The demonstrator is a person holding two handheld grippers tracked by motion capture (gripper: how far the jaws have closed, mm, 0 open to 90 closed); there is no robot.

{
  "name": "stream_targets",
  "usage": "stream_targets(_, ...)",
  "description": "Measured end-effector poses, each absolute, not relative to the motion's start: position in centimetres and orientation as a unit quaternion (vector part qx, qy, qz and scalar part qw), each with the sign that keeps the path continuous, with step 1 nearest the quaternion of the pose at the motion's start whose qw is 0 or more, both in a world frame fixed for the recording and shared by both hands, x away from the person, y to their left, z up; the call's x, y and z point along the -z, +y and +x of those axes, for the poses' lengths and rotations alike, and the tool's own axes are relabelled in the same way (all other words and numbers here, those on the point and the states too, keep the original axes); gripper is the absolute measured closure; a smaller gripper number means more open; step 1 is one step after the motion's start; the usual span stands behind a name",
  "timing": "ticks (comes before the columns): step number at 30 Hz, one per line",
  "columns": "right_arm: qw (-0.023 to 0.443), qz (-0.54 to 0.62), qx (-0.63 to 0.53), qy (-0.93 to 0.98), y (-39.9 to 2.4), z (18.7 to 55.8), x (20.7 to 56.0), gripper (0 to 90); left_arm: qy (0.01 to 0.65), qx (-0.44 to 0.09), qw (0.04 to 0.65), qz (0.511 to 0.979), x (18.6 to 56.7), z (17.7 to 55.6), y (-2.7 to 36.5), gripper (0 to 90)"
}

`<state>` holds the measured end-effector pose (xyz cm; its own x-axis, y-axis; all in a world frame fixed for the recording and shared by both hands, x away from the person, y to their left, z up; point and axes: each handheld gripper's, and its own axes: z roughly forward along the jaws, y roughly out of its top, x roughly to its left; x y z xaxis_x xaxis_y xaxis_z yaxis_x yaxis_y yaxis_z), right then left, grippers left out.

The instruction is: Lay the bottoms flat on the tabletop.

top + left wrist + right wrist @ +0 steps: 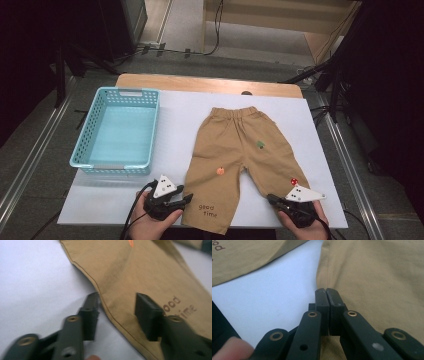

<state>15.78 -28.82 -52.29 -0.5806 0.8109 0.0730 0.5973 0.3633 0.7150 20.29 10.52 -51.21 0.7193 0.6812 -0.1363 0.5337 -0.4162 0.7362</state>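
White board [125, 200] covers most of the wooden table [150, 80], and on it we see everything else. Largest on it are the tan trousers [240, 150], lying flat on the right half, waistband toward the far edge and both leg hems at the near edge. On the left half, toward the far left corner, stands a light blue basket [95, 135], well apart from the trousers.

At the near edge we hold the left gripper [186, 201] at the outer seam of the left leg; its jaws stand apart, one over the board and one over the cloth near the printed words "good time" [208, 210], pressing nothing. The right gripper [270, 198] sits at the inner edge of the other leg's hem, jaws pressed together; we cannot tell whether cloth is pinched between them.
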Motion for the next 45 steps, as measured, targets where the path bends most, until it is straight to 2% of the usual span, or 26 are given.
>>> stream_targets(3,0.148,0.433,-0.361,0.812,-28.8,15.8,52.3,86.2,0.362,-0.104,0.391,0.84,51.2,20.2,10.2,75.6)
stream_targets(5,0.148,0.432,-0.362,0.813,-28.8,15.9,52.3,86.2,0.366,-0.08,0.399,0.837,51.3,20.5,10.5,87.9)
stream_targets(10,0.148,0.43,-0.361,0.814,-28.8,15.8,52.3,86.2,0.36,-0.054,0.397,0.842,51.1,20.5,10.9,89.2)
stream_targets(19,0.143,0.426,-0.367,0.815,-29.0,15.5,52.2,86.2,0.346,-0.039,0.396,0.85,50.9,20.2,10.9,88.8)
stream_targets(20,0.142,0.426,-0.367,0.815,-29.1,15.5,52.2,86.2,0.346,-0.035,0.405,0.846,50.9,20.2,10.9,87.8)
stream_targets(23,0.142,0.424,-0.367,0.816,-29.0,15.5,52.3,85.5,0.342,-0.044,0.427,0.836,50.5,20.1,11.0,70.4)
stream_targets(25,0.141,0.418,-0.369,0.818,-29.1,15.5,52.3,82.0,0.333,-0.054,0.437,0.834,50.1,20.0,10.9,59.3)
stream_targets(28,0.142,0.406,-0.391,0.814,-29.2,15.4,52.0,63.5,0.324,-0.065,0.455,0.827,49.4,20.0,10.9,46.3)
stream_targets(33,0.177,0.421,-0.424,0.782,-30.0,15.1,51.0,36.4,0.307,-0.073,0.477,0.82,48.6,20.3,10.7,35.2)
stream_targets(38,0.174,0.435,-0.445,0.763,-31.1,15.1,50.4,12.1,0.294,-0.07,0.493,0.816,47.9,20.9,10.2,25.1)
stream_targets(40,0.175,0.437,-0.452,0.758,-31.7,15.0,50.2,10.7,0.29,-0.073,0.493,0.817,47.7,21.2,9.9,20.9)
stream_targets(42,0.174,0.44,-0.461,0.751,-32.3,15.0,50.1,4.8,0.287,-0.071,0.495,0.817,47.4,21.5,9.8,16.3)
stream_targets(43,0.177,0.442,-0.464,0.747,-32.5,14.9,50.0,0.8,0.287,-0.071,0.497,0.816,47.3,21.6,9.8,15.5)
stream_targets(45,0.182,0.446,-0.468,0.741,-32.8,14.8,50.0,0.0,0.287,-0.066,0.502,0.813,47.0,22.1,9.8,14.9)
